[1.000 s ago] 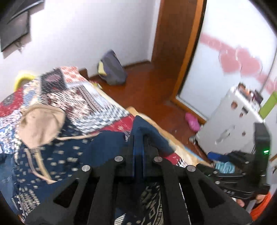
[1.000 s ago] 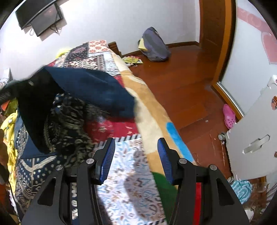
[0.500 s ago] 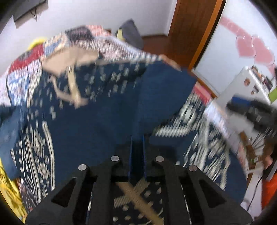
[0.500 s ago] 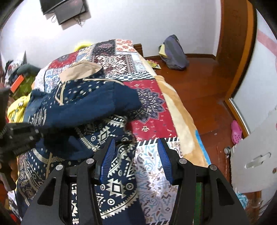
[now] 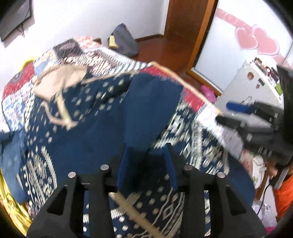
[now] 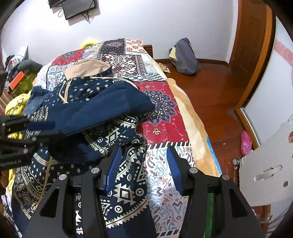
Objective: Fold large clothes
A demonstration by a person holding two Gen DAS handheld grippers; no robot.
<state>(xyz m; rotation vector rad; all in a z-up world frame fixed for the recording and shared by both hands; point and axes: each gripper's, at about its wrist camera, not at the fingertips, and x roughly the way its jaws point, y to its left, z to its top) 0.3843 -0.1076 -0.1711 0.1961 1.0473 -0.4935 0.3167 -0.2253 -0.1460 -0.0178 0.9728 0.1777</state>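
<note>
A navy hoodie [image 6: 117, 184] with white patterns and a tan hood [image 6: 87, 67] lies spread on the patchwork bed [image 6: 161, 113]. Its plain navy sleeve [image 6: 109, 108] is folded across the body. In the left wrist view the sleeve [image 5: 152, 102] ends between the blue pads [image 5: 122, 166] of my left gripper [image 5: 146, 161]. Those jaws are opening and stand off the cloth. In the right wrist view the left gripper [image 6: 49, 130] shows at the left edge. My right gripper [image 6: 143, 163] hovers open over the hoodie's lower hem, holding nothing, and also shows as the right gripper [image 5: 227, 113] in the left view.
A grey backpack [image 6: 185, 56] and a pink shoe [image 6: 245, 141] lie on the wooden floor right of the bed. A white cabinet [image 6: 271, 164] stands at the near right. Yellow cloth [image 6: 14, 108] is bunched at the bed's left side. A screen [image 6: 80, 7] hangs on the wall.
My left gripper carried the sleeve over the hoodie's body and down, then its shut jaws parted. The right gripper's view swung toward the hoodie early on, then held still.
</note>
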